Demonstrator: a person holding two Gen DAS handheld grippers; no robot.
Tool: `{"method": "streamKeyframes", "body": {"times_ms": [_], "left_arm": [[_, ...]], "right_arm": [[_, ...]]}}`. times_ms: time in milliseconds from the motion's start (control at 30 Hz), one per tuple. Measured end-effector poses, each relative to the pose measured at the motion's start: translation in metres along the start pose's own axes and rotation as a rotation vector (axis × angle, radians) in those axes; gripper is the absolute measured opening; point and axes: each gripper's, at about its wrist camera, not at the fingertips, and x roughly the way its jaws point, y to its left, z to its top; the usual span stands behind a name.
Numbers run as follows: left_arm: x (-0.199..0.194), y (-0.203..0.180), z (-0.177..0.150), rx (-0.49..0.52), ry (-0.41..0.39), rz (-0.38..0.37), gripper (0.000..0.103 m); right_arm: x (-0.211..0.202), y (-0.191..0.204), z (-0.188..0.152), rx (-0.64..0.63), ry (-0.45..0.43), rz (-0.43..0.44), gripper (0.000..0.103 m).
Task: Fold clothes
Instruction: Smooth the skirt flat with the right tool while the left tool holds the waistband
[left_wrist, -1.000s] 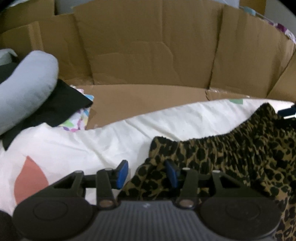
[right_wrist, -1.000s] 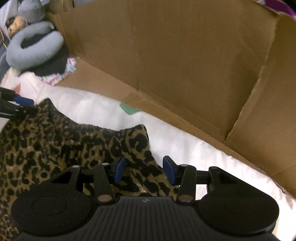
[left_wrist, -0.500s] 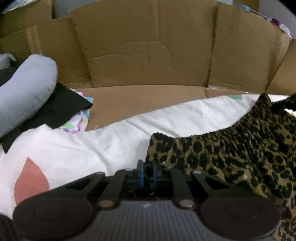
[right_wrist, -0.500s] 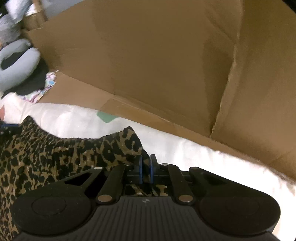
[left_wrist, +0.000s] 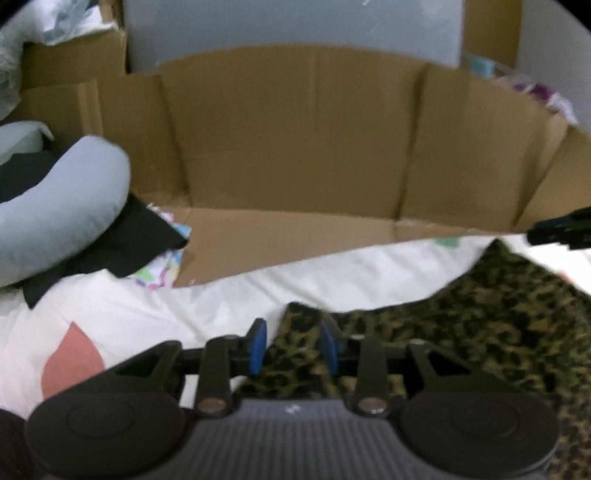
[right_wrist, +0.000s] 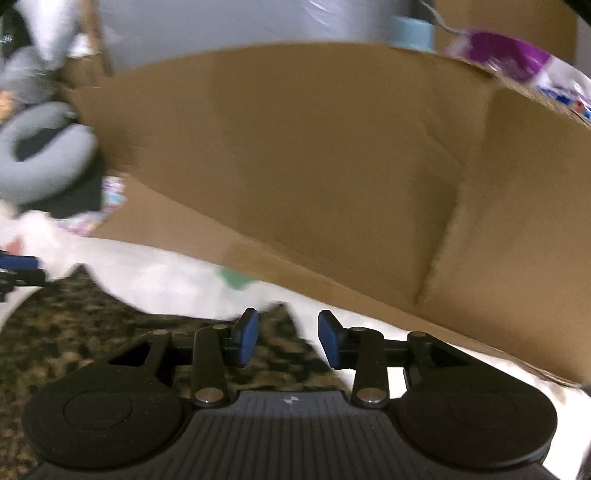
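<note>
A leopard-print garment (left_wrist: 480, 325) lies spread on a white printed sheet (left_wrist: 147, 306), its elastic edge facing the cardboard. My left gripper (left_wrist: 292, 345) is at the garment's left corner. Its jaws are opening, and the corner stands loose between the blue pads. In the right wrist view the garment (right_wrist: 92, 332) stretches to the left. My right gripper (right_wrist: 287, 341) is at the right corner with its jaws also opening, and a blurred tip of fabric sits in the gap. Each view shows the other gripper at its edge: the right gripper (left_wrist: 557, 229) and the left gripper (right_wrist: 18, 269).
A tall cardboard wall (left_wrist: 295, 140) rings the far side and continues to the right (right_wrist: 480, 221). A grey neck pillow (left_wrist: 55, 206) lies on black cloth (left_wrist: 125, 240) at the left. Coloured packaging (right_wrist: 517, 55) sits beyond the cardboard's top edge.
Half a second ago both grippers were shut on the garment's corners; now both pairs of pads stand apart. Both views have risen and show more above the cardboard, with motion blur.
</note>
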Motion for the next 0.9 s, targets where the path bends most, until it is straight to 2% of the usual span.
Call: {"method": "streamKeyframes", "body": {"times_ms": [133,233,333,433,500,667,767,900], "left_arm": [[-0.004,-0.016,-0.014,0.020,0.025,-0.019,0.022],[-0.005,-0.020,-0.028,0.018,0.044,-0.030,0.014],[-0.001,-0.021,-0.038,0.033,0.067,-0.026,0.013],[0.008,-0.017,-0.046,0.025,0.085,-0.020,0.013],[0.014,-0.014,-0.048,0.019,0.099,-0.013,0.013],[0.028,-0.007,-0.050,0.009,0.134,-0.011,0.012],[0.029,-0.007,-0.050,-0.014,0.129,-0.005,0.012],[0.022,-0.007,-0.051,-0.053,0.098,-0.005,0.012]], "right_arm": [[-0.006,0.019,-0.006,-0.032,-0.001,0.105,0.043],[-0.008,0.031,-0.020,-0.071,0.004,0.139,0.043],[-0.007,0.038,-0.037,-0.116,0.011,0.150,0.043],[-0.001,0.038,-0.050,-0.149,0.089,0.131,0.042],[0.005,0.036,-0.056,-0.161,0.122,0.086,0.042],[0.017,0.023,-0.062,-0.138,0.119,0.036,0.041],[0.023,0.024,-0.061,-0.149,0.116,0.017,0.041],[0.023,0.021,-0.052,-0.082,0.124,0.015,0.042]]}}
